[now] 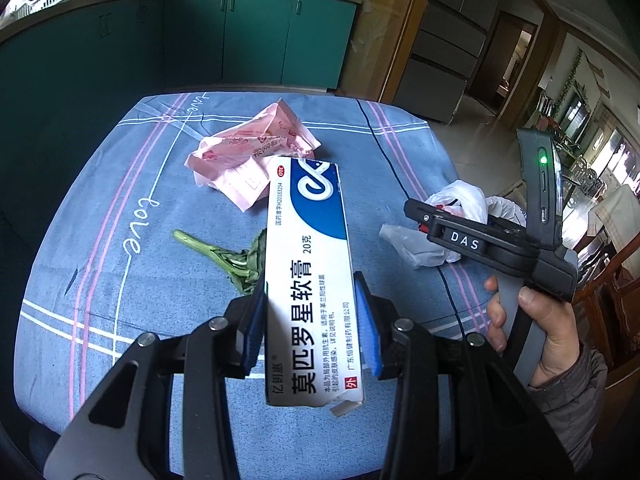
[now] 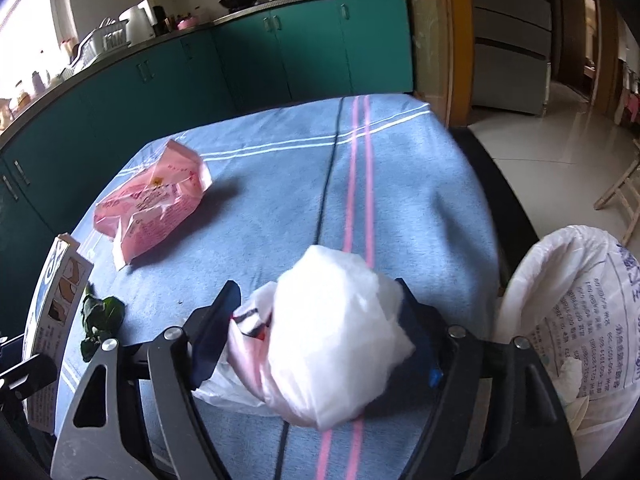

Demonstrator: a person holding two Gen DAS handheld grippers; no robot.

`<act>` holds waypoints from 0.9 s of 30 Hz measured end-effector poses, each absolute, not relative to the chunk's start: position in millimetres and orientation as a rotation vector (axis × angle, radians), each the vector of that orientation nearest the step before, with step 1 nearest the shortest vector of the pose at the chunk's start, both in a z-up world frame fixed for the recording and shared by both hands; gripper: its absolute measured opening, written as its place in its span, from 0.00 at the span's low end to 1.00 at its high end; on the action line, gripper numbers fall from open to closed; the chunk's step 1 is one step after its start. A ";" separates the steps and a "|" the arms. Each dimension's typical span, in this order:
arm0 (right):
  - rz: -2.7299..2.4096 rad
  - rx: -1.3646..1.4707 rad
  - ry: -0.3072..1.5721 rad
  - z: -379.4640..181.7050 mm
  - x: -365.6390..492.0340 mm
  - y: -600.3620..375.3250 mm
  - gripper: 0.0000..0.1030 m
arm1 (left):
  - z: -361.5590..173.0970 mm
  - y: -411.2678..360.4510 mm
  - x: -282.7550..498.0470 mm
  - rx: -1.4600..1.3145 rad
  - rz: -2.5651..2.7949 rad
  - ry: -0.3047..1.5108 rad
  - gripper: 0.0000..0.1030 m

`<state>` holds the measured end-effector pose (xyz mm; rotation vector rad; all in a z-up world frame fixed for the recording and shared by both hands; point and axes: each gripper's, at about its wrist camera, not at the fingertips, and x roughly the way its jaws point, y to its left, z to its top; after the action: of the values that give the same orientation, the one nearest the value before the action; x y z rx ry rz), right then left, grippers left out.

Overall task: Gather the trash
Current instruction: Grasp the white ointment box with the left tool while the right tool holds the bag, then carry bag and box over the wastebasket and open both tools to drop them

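Note:
My left gripper (image 1: 310, 286) is shut on a white-and-blue ointment box (image 1: 308, 264), held above the blue tablecloth (image 1: 100, 264); the box also shows at the left edge of the right wrist view (image 2: 52, 304). A crumpled white plastic bag (image 2: 336, 340) sits between the fingers of my right gripper (image 2: 316, 292). Its jaws stand wide and the pads do not visibly press the bag. In the left wrist view that gripper (image 1: 416, 210) is over the bag (image 1: 416, 248) near the table's right side. A pink wrapper (image 1: 248, 156) (image 2: 152, 200) and a green vegetable stem (image 1: 224, 256) (image 2: 100, 320) lie on the cloth.
A large white woven sack (image 2: 580, 300) stands open off the table's right edge. Teal kitchen cabinets (image 1: 240, 36) run behind the table. A person's hand (image 1: 552, 332) holds the right gripper's handle. Tiled floor (image 2: 540, 152) lies to the right.

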<state>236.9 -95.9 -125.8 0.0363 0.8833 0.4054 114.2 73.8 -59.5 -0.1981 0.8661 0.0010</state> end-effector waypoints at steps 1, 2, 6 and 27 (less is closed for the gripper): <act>0.413 0.037 0.885 -126.1 236.5 -94.6 0.64 | -59.2 75.1 113.9 -0.202 0.006 0.864 0.40; 0.424 0.033 0.890 -126.8 236.4 -93.0 0.55 | -58.6 75.7 112.1 -0.205 0.010 0.862 0.40; 0.450 0.038 0.891 -126.4 233.9 -92.8 0.41 | -55.4 81.0 108.1 -0.225 0.027 0.850 0.40; 0.447 0.075 0.806 -104.6 216.6 -118.7 0.38 | -37.8 70.6 99.5 -0.182 0.076 0.768 0.40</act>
<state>216.6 -118.7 -104.6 0.0752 0.8064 0.4468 99.5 70.6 -37.8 -0.1823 0.7683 0.0756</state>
